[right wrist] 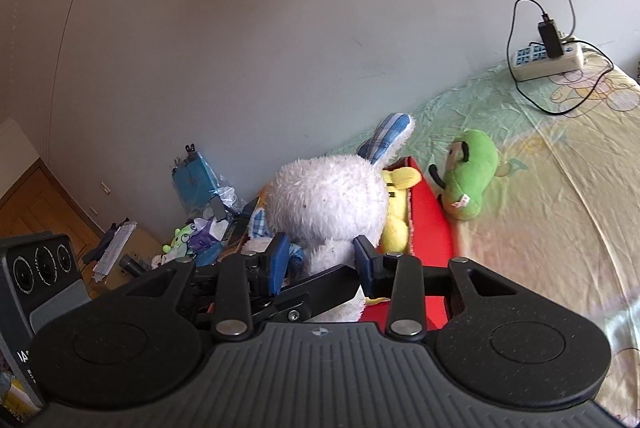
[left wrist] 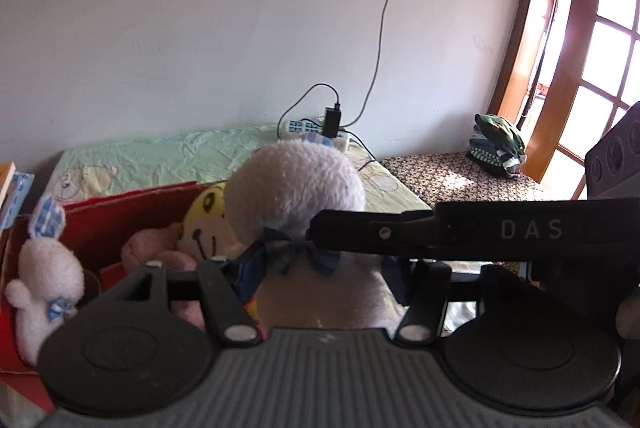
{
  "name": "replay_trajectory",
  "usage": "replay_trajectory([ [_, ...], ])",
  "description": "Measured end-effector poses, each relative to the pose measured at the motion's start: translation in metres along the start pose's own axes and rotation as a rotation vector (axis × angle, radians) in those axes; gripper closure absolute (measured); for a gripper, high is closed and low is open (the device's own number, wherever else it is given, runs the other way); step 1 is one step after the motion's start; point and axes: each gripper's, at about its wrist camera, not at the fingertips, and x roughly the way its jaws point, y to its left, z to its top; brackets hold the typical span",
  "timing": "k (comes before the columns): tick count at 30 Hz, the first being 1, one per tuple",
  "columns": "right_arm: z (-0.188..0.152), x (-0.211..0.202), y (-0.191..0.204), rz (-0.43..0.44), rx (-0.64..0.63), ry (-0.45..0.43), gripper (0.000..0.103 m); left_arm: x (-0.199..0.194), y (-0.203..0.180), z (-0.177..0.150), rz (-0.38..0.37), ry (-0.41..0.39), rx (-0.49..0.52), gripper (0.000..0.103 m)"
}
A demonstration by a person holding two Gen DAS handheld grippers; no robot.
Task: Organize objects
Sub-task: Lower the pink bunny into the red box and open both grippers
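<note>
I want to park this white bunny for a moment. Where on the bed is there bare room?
Free: the sheet right of the green plush, and the stretch between that plush and the power strip. Crowded: the red box, already packed with a yellow plush.

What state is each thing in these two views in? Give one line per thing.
Large white plush rabbit: upright, gripped by both grippers.
Left gripper: shut on rabbit.
Right gripper: shut on rabbit.
Red box: open, holding toys.
Green plush: lying on bed, outside box.
Charger: plugged into power strip.
</note>
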Motion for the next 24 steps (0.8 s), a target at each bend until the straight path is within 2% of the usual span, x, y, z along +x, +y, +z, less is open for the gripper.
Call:
replay_trajectory([
  [9, -0.002, 0.056, 0.028, 0.1, -0.044, 0.071, 0.064, -0.021, 0.049, -0.002, 0.125, -0.015, -0.067, 0.043],
  [11, -0.003, 0.068, 0.033, 0.114, -0.047, 0.087, 0.064, -0.021, 0.059, -0.003, 0.158, 0.004, -0.081, 0.043],
  [19, -0.011, 0.104, 0.04, 0.124, -0.047, 0.148, 0.064, -0.019, 0.096, -0.01, 0.232, 0.037, -0.114, 0.043],
  [24, -0.014, 0.119, 0.038, 0.113, -0.038, 0.184, 0.064, -0.009, 0.111, -0.015, 0.254, 0.067, -0.131, 0.043],
])
